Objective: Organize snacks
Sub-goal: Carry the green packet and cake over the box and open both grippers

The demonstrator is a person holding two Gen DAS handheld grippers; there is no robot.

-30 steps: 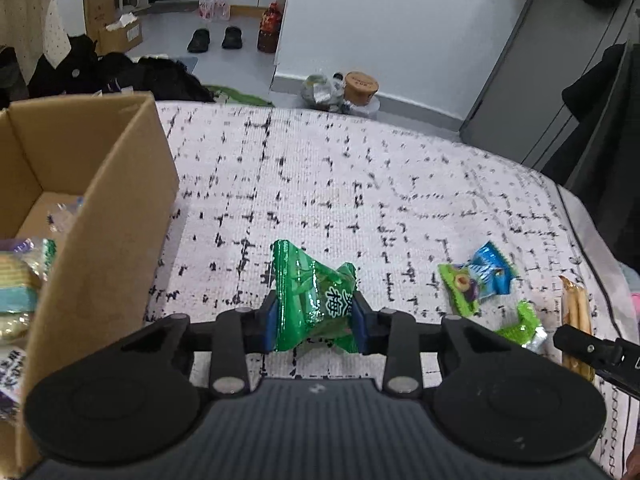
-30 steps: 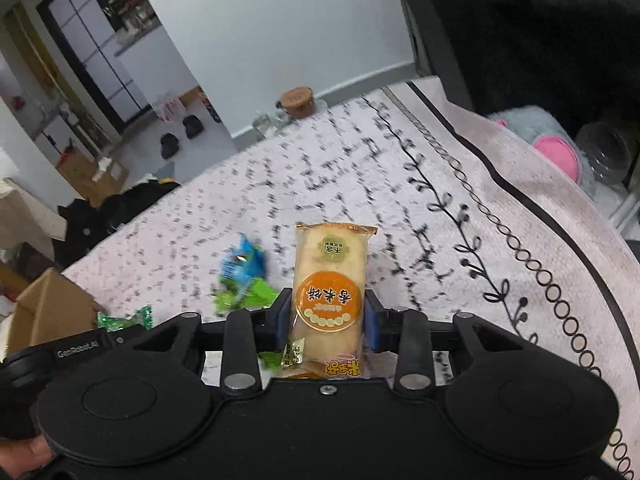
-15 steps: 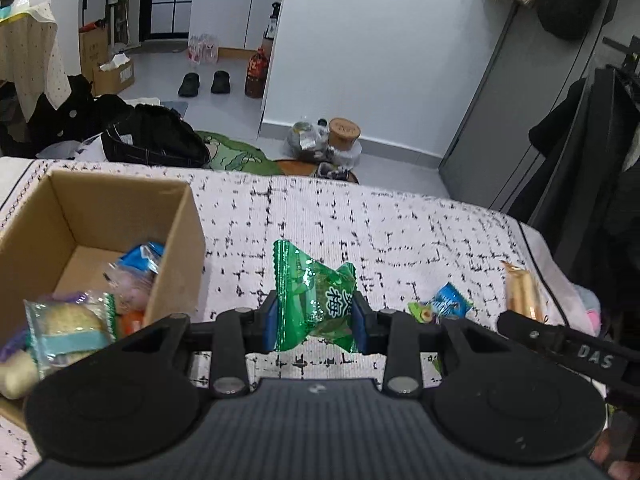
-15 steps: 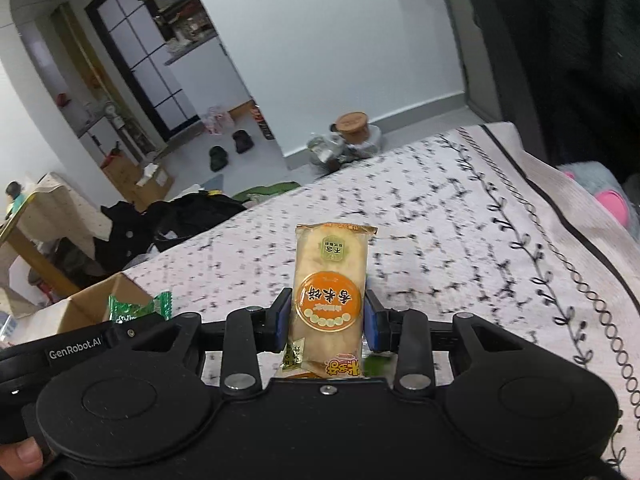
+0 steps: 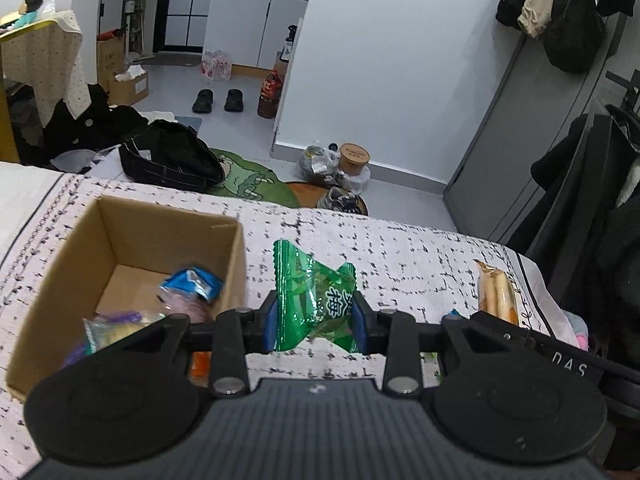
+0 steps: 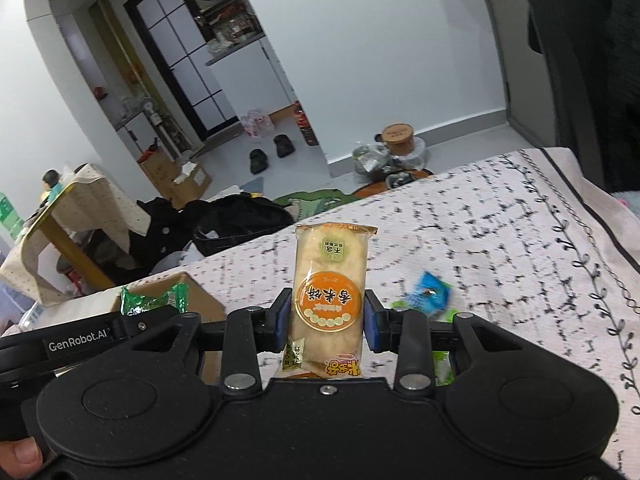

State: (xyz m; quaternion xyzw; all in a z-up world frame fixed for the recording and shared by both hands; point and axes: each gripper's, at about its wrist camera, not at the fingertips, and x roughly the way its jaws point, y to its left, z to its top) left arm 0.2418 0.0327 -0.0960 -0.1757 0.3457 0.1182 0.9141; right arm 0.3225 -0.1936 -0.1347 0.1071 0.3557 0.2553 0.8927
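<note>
We hold the left tool (image 5: 314, 322) clamped on a green candy packet (image 5: 314, 298), its blue pads pressing the wrapper's sides. The packet hangs above the patterned cloth (image 5: 400, 252), just right of the cardboard box (image 5: 52, 292). The box stands open on the cloth with several wrapped snacks in it, among them a blue packet (image 5: 192, 284).

Our right tool (image 6: 327, 322) is clamped on a rice cracker pack (image 6: 330, 280), which stands upright between the pads, orange label facing us. Beyond it a blue candy (image 6: 430, 294) lies on the cloth, blurred. From this side we see the left tool with its green packet near the box's corner.
</note>
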